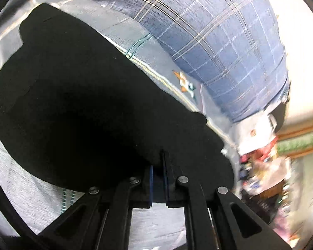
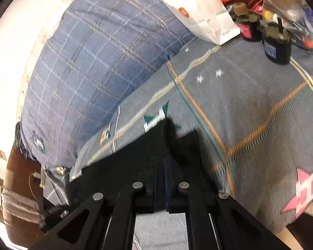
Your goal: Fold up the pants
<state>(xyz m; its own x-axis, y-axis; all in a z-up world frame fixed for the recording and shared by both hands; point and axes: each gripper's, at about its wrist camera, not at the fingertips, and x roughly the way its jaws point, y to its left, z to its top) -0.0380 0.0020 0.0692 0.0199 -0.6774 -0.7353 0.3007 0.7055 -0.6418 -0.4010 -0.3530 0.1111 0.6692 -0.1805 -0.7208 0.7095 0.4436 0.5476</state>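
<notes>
The black pants (image 1: 83, 104) hang as a wide dark sheet over the grey patterned bedsheet (image 1: 152, 62) in the left wrist view. My left gripper (image 1: 158, 166) is shut on the pants' edge, its jaws pressed together on the cloth. In the right wrist view my right gripper (image 2: 160, 162) is shut on another part of the black pants (image 2: 156, 145), which bunch up in folds around the fingers above the bedsheet (image 2: 250, 95).
A blue plaid pillow (image 2: 98, 62) lies against the wall at the bed's head. A white paper bag (image 2: 200, 10), two dark jars (image 2: 275, 43) and red bags stand at the far right of the bed. Bedside clutter (image 1: 260, 177) lies off the bed's edge.
</notes>
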